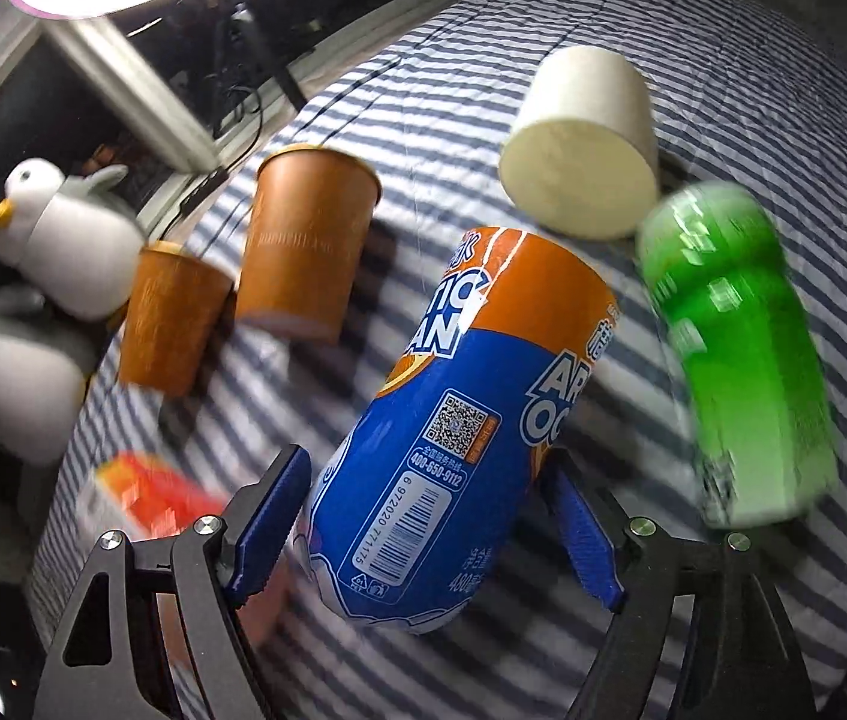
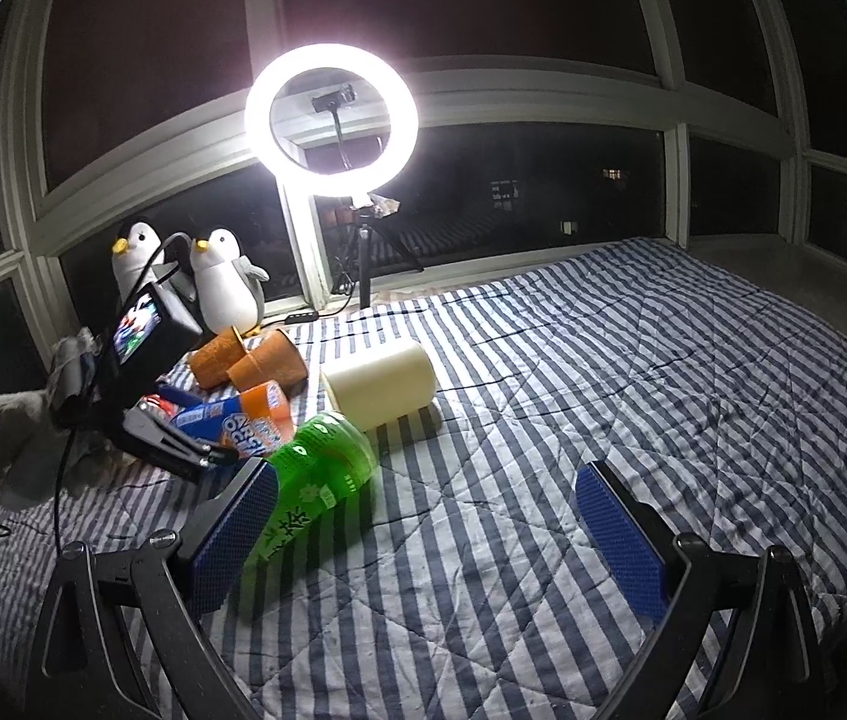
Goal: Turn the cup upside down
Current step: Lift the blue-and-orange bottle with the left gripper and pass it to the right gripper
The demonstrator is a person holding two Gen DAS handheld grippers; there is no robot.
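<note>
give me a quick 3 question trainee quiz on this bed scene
1. True or false: the right gripper is shut on the green bottle.
2. What lies between the left gripper's fingers: A) brown cup B) blue and orange bottle C) white cup
3. How many brown cups stand on the striped bedcover?

Key: 1 false, it is open; 2 B; 3 two
</note>
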